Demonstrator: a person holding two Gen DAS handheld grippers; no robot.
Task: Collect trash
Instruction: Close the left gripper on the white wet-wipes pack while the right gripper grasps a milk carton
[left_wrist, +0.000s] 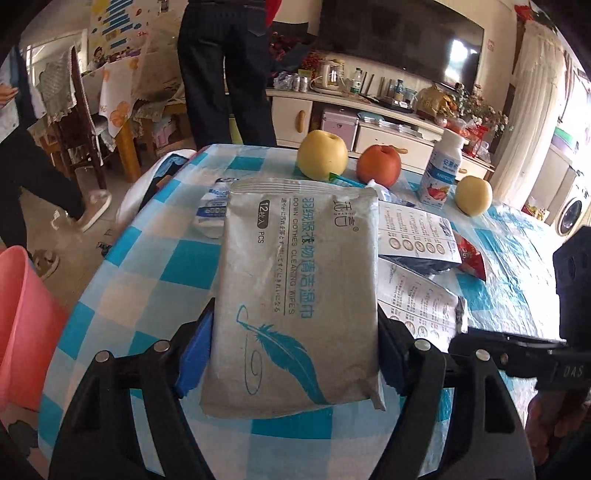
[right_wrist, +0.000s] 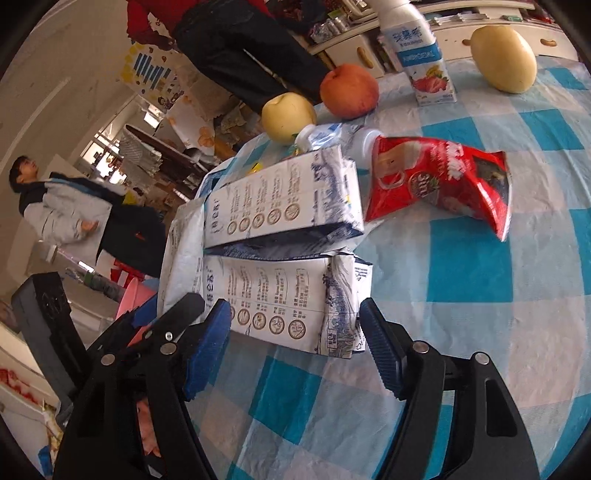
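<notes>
My left gripper (left_wrist: 295, 317) is shut on a grey wipes pack (left_wrist: 295, 266) with a blue feather print, held up above the checked tablecloth (left_wrist: 140, 258). The blue pads (left_wrist: 192, 354) press on both long sides of the pack. In the right wrist view, my right gripper (right_wrist: 293, 317) is shut on the near milk carton (right_wrist: 284, 306), which lies flat on the table with a pad against each end. A second milk carton (right_wrist: 280, 199) lies just behind it. A red snack bag (right_wrist: 439, 181) and a crushed plastic bottle (right_wrist: 332, 136) lie further back.
A pink bin (left_wrist: 22, 325) stands on the floor left of the table. A yellow apple (left_wrist: 322, 155), a red apple (left_wrist: 378, 165), a yogurt bottle (left_wrist: 441, 170) and a yellow pear (left_wrist: 473, 200) stand along the far edge. People stand beyond the table.
</notes>
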